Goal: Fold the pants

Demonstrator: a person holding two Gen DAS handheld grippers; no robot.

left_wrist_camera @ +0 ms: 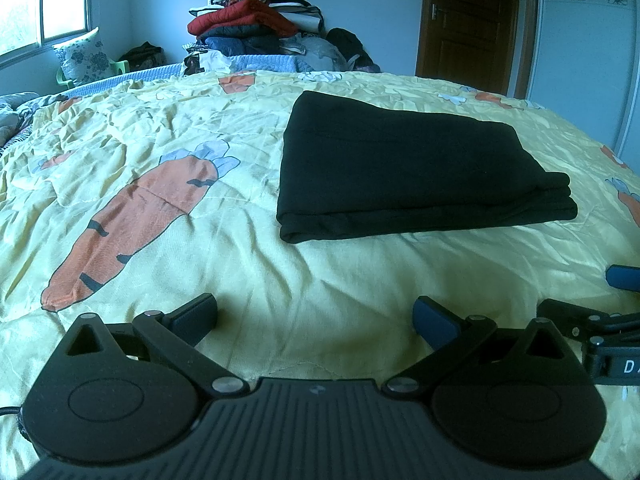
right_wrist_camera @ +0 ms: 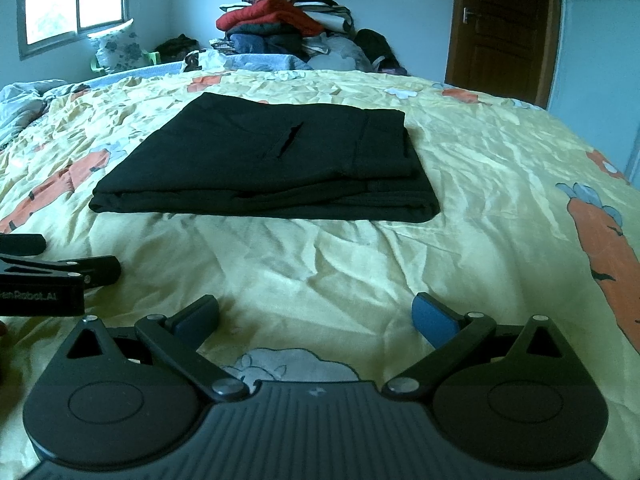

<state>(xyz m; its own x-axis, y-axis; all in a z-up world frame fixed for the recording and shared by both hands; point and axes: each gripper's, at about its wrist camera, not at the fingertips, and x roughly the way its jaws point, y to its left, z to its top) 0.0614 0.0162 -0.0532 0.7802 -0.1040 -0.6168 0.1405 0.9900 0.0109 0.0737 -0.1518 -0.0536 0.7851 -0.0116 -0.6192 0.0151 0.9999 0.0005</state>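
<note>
The pants (left_wrist_camera: 404, 168) are lying folded mid-bed (left_wrist_camera: 280, 280). Both the left gripper (left_wrist_camera: 316, 316) and right gripper (right_wrist_camera: 316, 316) are hovering empty, jaws spread; only tidying the near edge seems left.

1. Ahead of both grippers, the folded pants (right_wrist_camera: 264, 160) are seen as matt black cloth.
2. The bedspread (left_wrist_camera: 320, 280) beneath is crinkled yellow cloth with a slight sheen.
3. The left gripper (left_wrist_camera: 316, 320) and right gripper (right_wrist_camera: 316, 318) are formed of matt black plastic, with shiny metal rivets and blue pads (right_wrist_camera: 434, 320).
4. The door (left_wrist_camera: 468, 20) far ahead is seen as dark wood.
</note>
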